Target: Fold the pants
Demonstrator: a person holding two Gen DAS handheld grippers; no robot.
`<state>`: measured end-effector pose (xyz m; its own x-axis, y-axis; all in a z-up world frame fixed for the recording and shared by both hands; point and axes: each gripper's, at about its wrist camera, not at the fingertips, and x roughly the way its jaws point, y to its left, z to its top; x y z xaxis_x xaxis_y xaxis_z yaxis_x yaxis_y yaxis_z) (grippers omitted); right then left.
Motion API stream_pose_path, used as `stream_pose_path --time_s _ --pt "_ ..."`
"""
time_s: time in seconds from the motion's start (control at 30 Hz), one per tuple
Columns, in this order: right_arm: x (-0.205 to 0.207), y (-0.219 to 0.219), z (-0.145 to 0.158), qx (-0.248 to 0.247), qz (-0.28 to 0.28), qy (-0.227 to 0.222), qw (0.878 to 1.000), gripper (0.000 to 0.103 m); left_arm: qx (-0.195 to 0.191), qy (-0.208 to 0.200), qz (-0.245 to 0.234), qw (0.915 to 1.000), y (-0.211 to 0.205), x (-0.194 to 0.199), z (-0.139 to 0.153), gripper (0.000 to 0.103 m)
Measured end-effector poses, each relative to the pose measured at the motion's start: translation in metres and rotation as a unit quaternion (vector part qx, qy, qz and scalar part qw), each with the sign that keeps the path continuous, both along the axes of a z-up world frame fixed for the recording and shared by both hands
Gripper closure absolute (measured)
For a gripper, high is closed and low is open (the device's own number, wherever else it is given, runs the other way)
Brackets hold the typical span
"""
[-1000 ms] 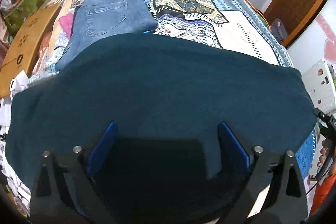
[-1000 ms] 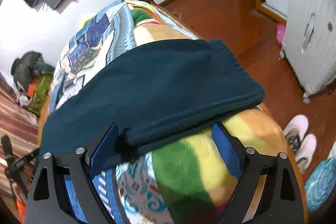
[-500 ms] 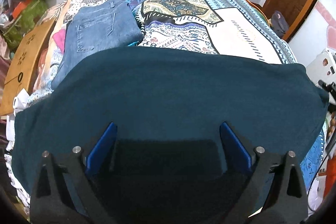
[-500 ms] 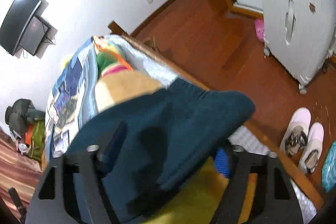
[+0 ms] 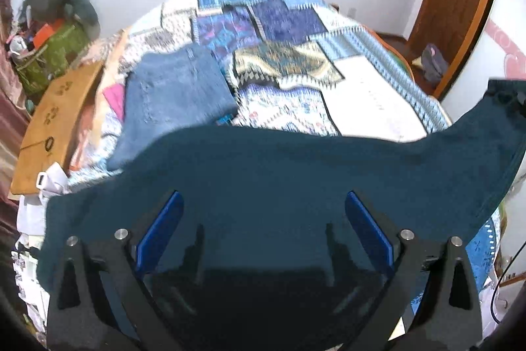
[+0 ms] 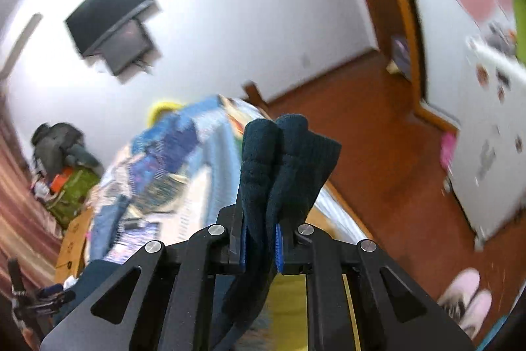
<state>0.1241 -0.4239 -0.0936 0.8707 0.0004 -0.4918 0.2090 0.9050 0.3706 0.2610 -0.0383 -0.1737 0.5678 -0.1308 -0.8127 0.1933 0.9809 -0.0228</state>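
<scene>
Dark teal pants (image 5: pixel 296 180) lie across the near end of a patchwork-covered bed (image 5: pixel 368 94). My left gripper (image 5: pixel 263 232) is open, its blue pads (image 5: pixel 161 232) spread wide just above the pants' near edge. My right gripper (image 6: pixel 259 239) is shut on the pants' cuff end (image 6: pixel 279 160), which bunches up between its pads. In the left wrist view that end (image 5: pixel 499 107) is raised off the bed at the right.
Folded blue jeans (image 5: pixel 174 91) lie on the bed's far left. A cardboard box (image 5: pixel 56 117) and a clothes pile (image 5: pixel 62 2) stand left of the bed. A wall TV (image 6: pixel 111 25), wooden floor (image 6: pixel 378 137), a white cabinet (image 6: pixel 493 137) and pink slippers (image 6: pixel 466 298) are to the right.
My right gripper has closed on the pants' end and lifted it up off the bed. The left gripper stays open over the near edge and has tilted upward slightly.
</scene>
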Motion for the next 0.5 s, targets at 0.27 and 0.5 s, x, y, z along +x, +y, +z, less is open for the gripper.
stream_pose_path --time_s 0.27,0.5 --pt "0.027 0.106 0.052 -0.053 0.137 -0.083 0.986 0.092 -0.023 -0.046 0.022 0.9984 0.034 -0.021 0.033 0.003" --pt "0.058 0.199 0.024 -0.069 0.264 -0.061 0.960 0.093 -0.040 -0.057 0.048 0.9964 0.069 -0.039 0.042 0.003"
